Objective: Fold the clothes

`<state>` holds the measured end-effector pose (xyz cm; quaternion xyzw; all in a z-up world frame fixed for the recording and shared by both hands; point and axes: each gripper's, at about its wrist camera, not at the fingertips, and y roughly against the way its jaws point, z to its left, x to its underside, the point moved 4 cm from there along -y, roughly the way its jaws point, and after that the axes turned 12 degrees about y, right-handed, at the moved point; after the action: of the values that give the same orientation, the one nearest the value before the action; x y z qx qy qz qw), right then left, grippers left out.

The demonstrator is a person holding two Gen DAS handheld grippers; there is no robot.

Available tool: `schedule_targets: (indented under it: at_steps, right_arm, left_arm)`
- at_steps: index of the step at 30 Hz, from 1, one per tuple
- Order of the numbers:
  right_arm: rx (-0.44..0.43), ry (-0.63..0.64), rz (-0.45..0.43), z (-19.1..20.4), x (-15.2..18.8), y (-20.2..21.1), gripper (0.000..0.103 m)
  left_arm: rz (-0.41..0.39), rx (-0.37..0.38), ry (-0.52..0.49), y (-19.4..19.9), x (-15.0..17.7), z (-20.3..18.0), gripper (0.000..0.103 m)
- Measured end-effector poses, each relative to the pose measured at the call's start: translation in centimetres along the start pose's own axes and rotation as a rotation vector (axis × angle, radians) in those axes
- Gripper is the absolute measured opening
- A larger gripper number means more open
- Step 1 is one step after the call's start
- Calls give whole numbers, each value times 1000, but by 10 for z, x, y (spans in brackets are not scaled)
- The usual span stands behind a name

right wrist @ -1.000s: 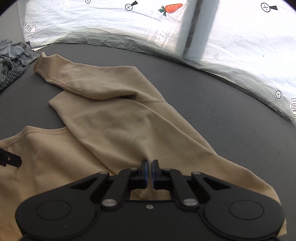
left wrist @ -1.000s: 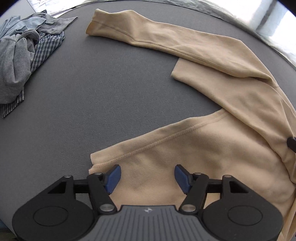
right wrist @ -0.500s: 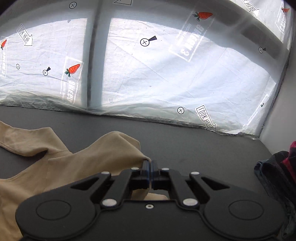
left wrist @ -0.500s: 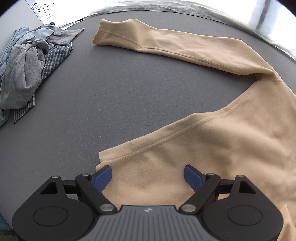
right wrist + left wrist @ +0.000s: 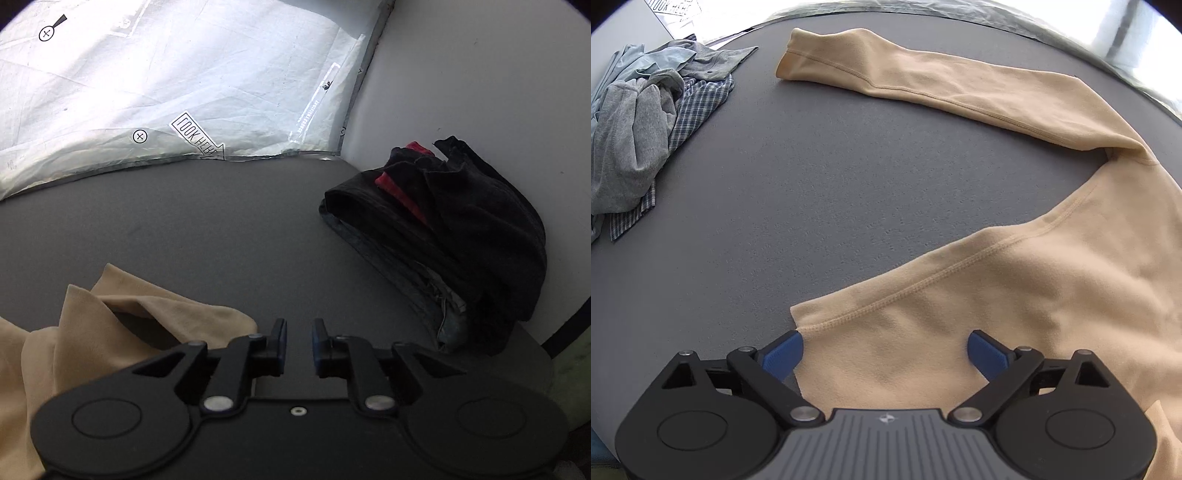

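A beige long-sleeved top lies spread on the dark grey table, one sleeve stretched toward the far left. My left gripper is open and empty, its blue pads on either side of the hem corner near me. In the right wrist view the other sleeve end lies crumpled at the lower left. My right gripper is slightly open and empty, just right of that sleeve end and apart from it.
A heap of grey and checked clothes lies at the table's far left. A stack of dark folded clothes with a red piece sits at the right by the white wall. A white plastic sheet hangs behind the table.
My right gripper carried the sleeve out to the right, then opened and let it go. The folded-over sleeve is gone from the top's body. My left gripper stayed open at the hem.
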<state>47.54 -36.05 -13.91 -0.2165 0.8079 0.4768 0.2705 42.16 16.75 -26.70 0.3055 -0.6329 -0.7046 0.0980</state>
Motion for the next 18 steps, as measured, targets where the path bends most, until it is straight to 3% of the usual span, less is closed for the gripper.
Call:
schedule_targets:
  at_steps: [3, 7, 11, 15, 18]
  right_arm:
    - [-137, 69, -69, 36, -16, 7, 32]
    - [-314, 118, -80, 83, -41, 2, 37]
    - [-317, 214, -52, 109, -59, -17, 39]
    - [-415, 252, -38, 127, -70, -28, 39]
    - [-502, 262, -25, 143, -74, -31, 40]
  left_arm:
    - [-5, 81, -7, 10, -12, -11, 95]
    - [-20, 183, -30, 20, -40, -40, 95]
    - [9, 291, -8, 19, -74, -93, 95]
    - [7, 362, -10, 21, -101, -150, 95]
    - [-12, 365, -85, 20, -115, -195, 95]
